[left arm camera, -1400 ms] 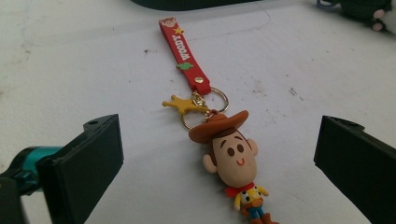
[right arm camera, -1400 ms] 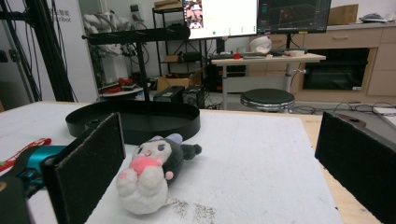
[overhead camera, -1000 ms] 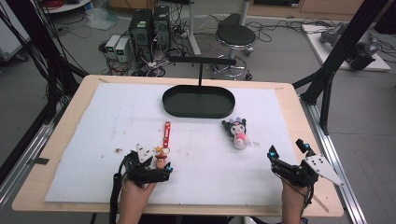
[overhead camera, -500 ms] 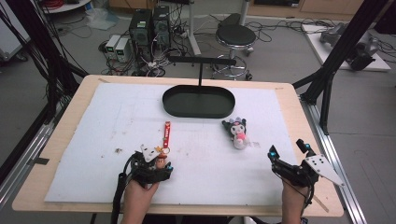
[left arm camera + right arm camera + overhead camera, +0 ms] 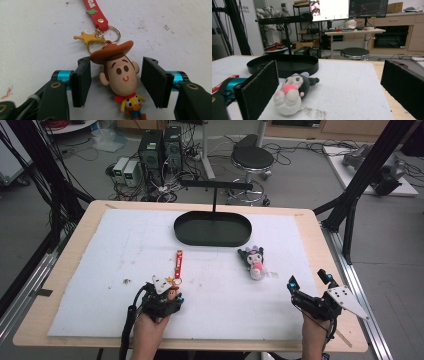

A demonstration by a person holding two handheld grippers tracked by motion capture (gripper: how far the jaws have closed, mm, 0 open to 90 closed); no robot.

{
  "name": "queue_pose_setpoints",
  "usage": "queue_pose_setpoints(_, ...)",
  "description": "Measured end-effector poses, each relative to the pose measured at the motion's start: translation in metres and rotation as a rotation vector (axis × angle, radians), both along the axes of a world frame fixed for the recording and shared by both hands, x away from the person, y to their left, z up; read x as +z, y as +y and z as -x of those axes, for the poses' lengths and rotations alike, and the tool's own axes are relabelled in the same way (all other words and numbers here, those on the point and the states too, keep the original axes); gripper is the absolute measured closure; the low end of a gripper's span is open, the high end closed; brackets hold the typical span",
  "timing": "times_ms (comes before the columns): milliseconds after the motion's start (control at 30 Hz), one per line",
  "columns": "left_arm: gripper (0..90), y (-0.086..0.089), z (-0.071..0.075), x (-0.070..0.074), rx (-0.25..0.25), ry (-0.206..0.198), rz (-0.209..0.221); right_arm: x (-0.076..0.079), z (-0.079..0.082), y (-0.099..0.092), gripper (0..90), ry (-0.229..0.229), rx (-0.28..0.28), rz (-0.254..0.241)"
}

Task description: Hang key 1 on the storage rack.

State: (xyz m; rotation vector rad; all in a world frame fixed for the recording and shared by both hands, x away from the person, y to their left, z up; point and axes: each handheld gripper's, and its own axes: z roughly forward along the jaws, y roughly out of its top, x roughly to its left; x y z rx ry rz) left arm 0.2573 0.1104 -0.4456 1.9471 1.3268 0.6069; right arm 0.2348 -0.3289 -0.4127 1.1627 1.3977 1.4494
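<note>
**Cowboy keychain between closing jaws**

High view: the left gripper (image 5: pixel 167 296) sits over the cowboy keychain (image 5: pixel 176 270) on the white mat (image 5: pixel 100 270); the right gripper (image 5: pixel 309 287) rests near the table's right edge, jaws wide.

Left gripper view: jaws have just been closing around the cowboy figure (image 5: pixel 121 75); pads flank its head, not yet pressing.

Right gripper view: wide jaws frame a plush toy (image 5: pixel 292 93) before the black tray (image 5: pixel 287 63).

I worked in lab: computer towers (image 5: pixel 160 150) and tangled cables (image 5: pixel 150 190) on floor behind table (image 5: pixel 65 245), black frame struts (image 5: pixel 367 170), monitors (image 5: pixel 348 8), workbench (image 5: pixel 354 31), stool (image 5: pixel 252 157).
</note>
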Motion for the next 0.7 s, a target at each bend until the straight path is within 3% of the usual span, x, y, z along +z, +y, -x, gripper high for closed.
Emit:
queue_pose_setpoints(200,48.5,0.0008,0.0001,0.0005,-0.018,0.000,0.002,-0.0002,-0.0001,-0.0001,0.8,-0.001,0.001,-0.001)
queue_pose_setpoints(233,54.8,0.0008,0.0001,0.0005,-0.018,0.000,0.002,-0.0002,-0.0002,-0.0001,0.8,-0.001,0.001,0.000)
queue_pose_setpoints(267,55.5,0.0007,0.0007,0.0007,-0.028,-0.005,-0.002,-0.0002,-0.0002,0.0001,0.8,0.000,0.001,-0.001)
queue_pose_setpoints(567,56.5,-0.0009,0.0033,-0.0002,-0.046,-0.031,-0.024,-0.0006,0.0002,-0.0004,0.8,0.005,-0.002,-0.004)
queue_pose_setpoints(700,56.5,0.0015,0.0027,0.0004,-0.069,-0.018,-0.003,-0.0008,0.0001,-0.0017,0.8,-0.001,-0.008,-0.003)
